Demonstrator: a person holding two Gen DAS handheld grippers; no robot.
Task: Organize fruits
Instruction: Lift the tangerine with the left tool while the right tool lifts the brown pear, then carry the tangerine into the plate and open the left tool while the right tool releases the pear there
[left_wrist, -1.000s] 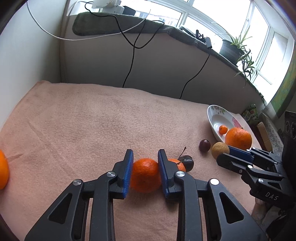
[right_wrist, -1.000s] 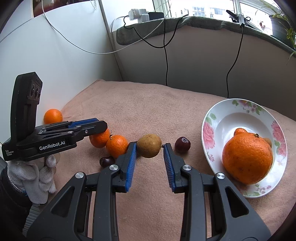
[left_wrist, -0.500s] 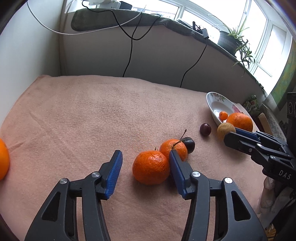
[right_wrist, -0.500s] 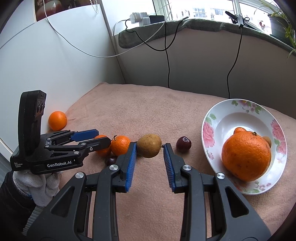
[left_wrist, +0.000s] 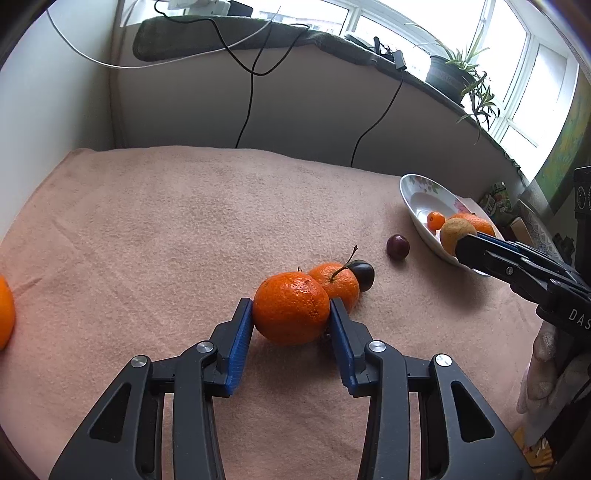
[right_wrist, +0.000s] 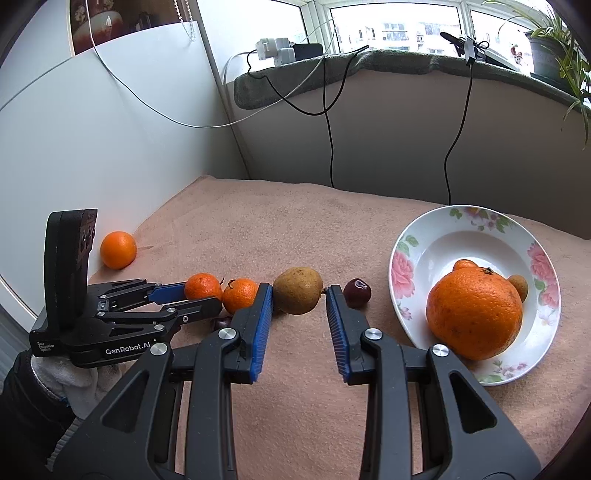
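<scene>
My left gripper (left_wrist: 291, 314) has just closed its blue pads onto the round orange tangerine (left_wrist: 291, 308) on the pink cloth (left_wrist: 184, 221). My right gripper (right_wrist: 299, 291) pinches the brownish pear-like fruit (right_wrist: 297, 290) beside the floral white plate (right_wrist: 417, 254).

Count of fruit on the cloth (right_wrist: 332, 229) and in the plate (right_wrist: 436, 236):

- Oranges, four: one by the wall (right_wrist: 118, 249), two side by side mid-cloth (right_wrist: 202, 286) (right_wrist: 240, 294), one large in the plate (right_wrist: 474, 314).
- Cherries, two: one dark, with stem (left_wrist: 362, 274), one reddish near the plate (right_wrist: 357, 292).
- Brown round fruit, one (right_wrist: 297, 290).
- Small fruit in the plate behind the large orange, two: one orange (right_wrist: 464, 264), one brown (right_wrist: 518, 286).
- Plates, one.
- Grippers, two (left_wrist: 291, 319) (right_wrist: 299, 301).
</scene>
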